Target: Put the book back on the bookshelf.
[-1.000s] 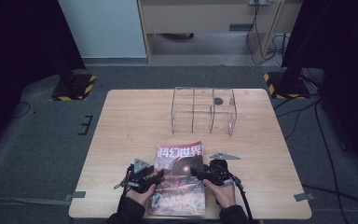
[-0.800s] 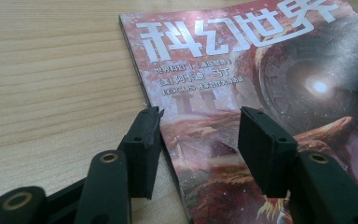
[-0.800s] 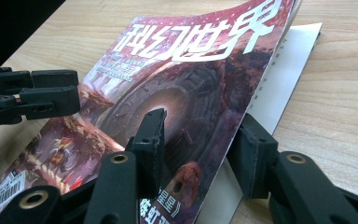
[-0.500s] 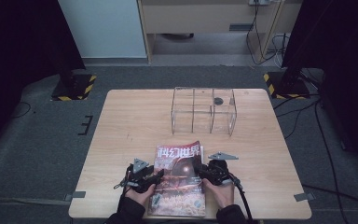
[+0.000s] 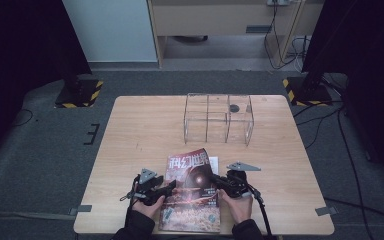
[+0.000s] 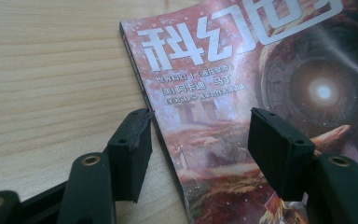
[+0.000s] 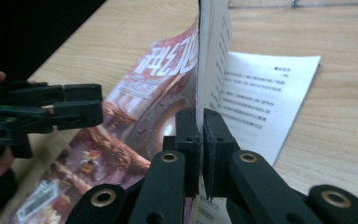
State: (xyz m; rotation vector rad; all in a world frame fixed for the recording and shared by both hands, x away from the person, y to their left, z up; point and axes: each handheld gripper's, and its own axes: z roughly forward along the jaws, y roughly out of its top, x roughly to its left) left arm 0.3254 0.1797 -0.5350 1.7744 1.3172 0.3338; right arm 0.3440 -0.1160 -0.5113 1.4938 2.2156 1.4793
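Observation:
A magazine (image 5: 192, 200) with a red cover lies at the table's near edge between both hands. My right gripper (image 7: 199, 126) is shut on the cover's right edge (image 7: 186, 70). It has just closed there and holds the cover upright off a white printed page (image 7: 261, 93). My left gripper (image 6: 198, 140) stands open astride the spine side. One finger (image 6: 130, 149) is on the wood, the other finger (image 6: 279, 154) is over the cover. Its jaws have just been opening, with the magazine's edge between them but not pressed. Both the left gripper (image 5: 172, 186) and the right gripper (image 5: 212, 177) show in the high view.
A clear box with compartments (image 5: 219, 117) stands at the table's far middle, with a small dark round thing (image 5: 234, 108) in it. Bare wood (image 5: 140, 130) lies between the box and the magazine. The table's front edge runs just under the hands.

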